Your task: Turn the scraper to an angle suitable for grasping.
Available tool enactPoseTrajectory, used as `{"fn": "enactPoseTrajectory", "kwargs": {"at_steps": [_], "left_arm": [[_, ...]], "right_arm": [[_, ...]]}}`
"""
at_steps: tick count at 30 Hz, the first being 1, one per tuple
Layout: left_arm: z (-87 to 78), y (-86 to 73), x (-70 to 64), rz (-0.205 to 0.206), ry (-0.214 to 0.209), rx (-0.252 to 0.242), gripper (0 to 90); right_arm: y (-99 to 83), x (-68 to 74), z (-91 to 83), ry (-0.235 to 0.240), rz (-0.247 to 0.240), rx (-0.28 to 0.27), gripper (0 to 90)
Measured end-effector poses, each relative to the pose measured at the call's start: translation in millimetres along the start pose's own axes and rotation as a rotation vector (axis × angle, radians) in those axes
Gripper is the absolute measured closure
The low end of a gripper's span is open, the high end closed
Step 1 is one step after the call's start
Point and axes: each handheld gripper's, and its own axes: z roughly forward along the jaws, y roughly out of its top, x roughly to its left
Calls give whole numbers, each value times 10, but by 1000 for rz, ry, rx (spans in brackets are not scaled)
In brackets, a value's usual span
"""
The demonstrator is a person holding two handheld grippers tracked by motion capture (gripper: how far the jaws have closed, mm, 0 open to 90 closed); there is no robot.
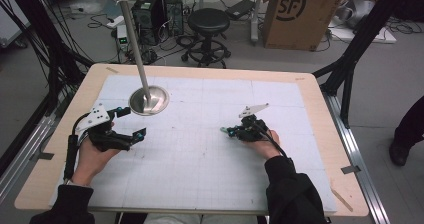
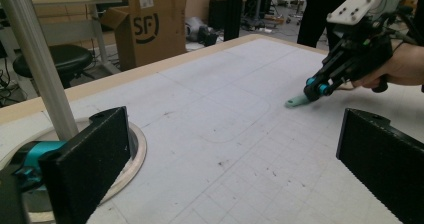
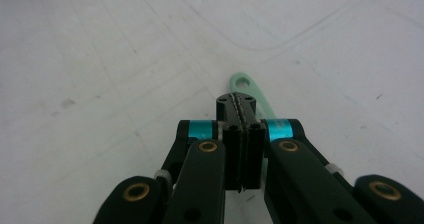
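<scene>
left gripper (image 1: pixel 131 122): just right-front of the stand base (image 1: pixel 148 100), jaws spread wide, nothing between them, touching nothing; in the left gripper view the left jaw sits close to the base rim (image 2: pixel 134 149).
stand: metal pole (image 1: pixel 135 44) rising from a round steel base on the gridded mat (image 1: pixel 210 174), upright.
right gripper (image 1: pixel 226 131): well to the right of the stand base, low on the mat, jaws pressed together on the mint-green handle.
mint-green handle (image 3: pixel 248 86): thin flat plastic piece with a hole at its tip, lies on the mat well right of the stand base, tip sticks out past the closed jaws toward the stand; rest hidden under the gripper, can't tell what tool it is.
risk 1: grip is near one end of a thin flat part, so it may pivot or slip out on lifting.
risk 2: left jaw is close to the base, so a sideways move could knock the stand.
risk 3: jaw tips ride on the mat and could drag it.
</scene>
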Motion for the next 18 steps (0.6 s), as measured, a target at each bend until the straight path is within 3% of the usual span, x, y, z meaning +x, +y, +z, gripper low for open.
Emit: {"fn": "enactPoseTrajectory", "kwargs": {"at_steps": [5, 12, 18], "left_arm": [[-5, 1, -1, 1, 2, 3, 17], [-4, 0, -7, 2, 0, 8, 17], [-17, 1, -6, 0, 2, 14, 17]], "right_arm": [[23, 16, -275, -10, -7, -75, 900], [-90, -4, -585, -44, -8, -160, 898], [-251, 2, -867, -51, -5, -262, 705]]}}
